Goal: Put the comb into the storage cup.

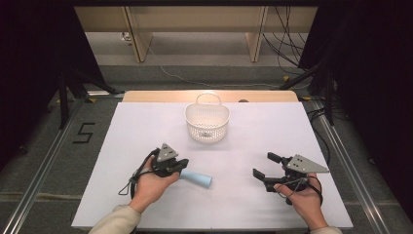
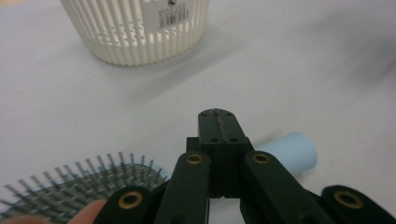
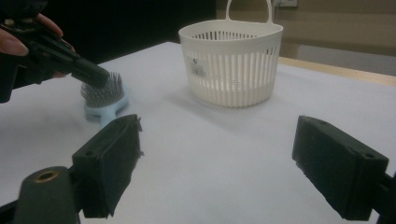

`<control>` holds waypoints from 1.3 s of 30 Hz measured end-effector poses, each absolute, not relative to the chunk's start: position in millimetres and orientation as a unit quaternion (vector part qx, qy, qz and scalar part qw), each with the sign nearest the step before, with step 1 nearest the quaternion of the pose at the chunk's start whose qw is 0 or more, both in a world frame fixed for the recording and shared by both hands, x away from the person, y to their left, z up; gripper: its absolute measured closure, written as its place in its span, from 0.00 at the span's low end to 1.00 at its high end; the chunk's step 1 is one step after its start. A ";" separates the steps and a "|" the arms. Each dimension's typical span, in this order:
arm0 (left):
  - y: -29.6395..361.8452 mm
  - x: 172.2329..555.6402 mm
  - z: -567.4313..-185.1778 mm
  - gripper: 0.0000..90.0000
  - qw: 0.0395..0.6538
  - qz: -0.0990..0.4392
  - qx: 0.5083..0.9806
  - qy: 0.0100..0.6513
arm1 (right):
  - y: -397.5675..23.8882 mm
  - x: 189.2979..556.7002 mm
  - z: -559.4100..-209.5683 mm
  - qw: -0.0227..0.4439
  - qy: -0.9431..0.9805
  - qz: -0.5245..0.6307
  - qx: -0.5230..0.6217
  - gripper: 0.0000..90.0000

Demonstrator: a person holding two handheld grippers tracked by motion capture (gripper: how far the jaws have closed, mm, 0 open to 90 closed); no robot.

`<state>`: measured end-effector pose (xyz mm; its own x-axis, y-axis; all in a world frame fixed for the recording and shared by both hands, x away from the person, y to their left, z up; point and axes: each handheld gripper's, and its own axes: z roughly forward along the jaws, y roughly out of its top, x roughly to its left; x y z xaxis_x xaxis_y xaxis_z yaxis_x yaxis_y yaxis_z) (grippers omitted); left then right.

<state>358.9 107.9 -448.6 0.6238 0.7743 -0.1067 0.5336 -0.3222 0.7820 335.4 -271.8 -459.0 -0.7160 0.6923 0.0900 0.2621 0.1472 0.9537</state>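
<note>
The left gripper (image 1: 181,168) is closed over the hairbrush (image 1: 197,179), which lies on the worktop (image 1: 253,141); whether it is actually pinched cannot be told. The right gripper (image 1: 266,165) is held apart, ready. The basket (image 1: 207,122) is likely the destination.

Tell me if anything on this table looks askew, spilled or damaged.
Nothing stands out. The white basket stands upright at the table's far middle, and no damage shows. The blue hairbrush lies bristles up under the left gripper, whose jaws are together above it. The right gripper is open, apart from both.
</note>
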 end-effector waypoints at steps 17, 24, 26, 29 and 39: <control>57.0 391.7 -466.3 1.00 0.322 0.091 0.838 0.432 | -272.9 336.9 -460.1 0.185 0.733 0.567 0.328 0.19; 51.2 396.7 -467.2 1.00 0.302 0.085 0.845 0.434 | -272.8 337.4 -460.3 0.184 0.731 0.569 0.329 0.19; 49.9 398.1 -467.7 1.00 0.303 0.079 0.844 0.436 | -272.8 337.6 -460.3 0.185 0.733 0.566 0.328 0.19; 48.2 399.9 -469.1 1.00 0.298 0.071 0.845 0.438 | -272.9 337.5 -460.1 0.184 0.733 0.567 0.328 0.20; 46.0 402.1 -470.4 1.00 0.283 0.058 0.852 0.437 | -272.9 337.9 -460.1 0.183 0.733 0.567 0.327 0.20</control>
<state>402.1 46.0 -470.4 0.6121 0.7768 -0.1480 0.7111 -0.4588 0.5328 337.9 -272.9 -460.1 -0.7184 0.6880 0.1030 0.2722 0.1417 0.9518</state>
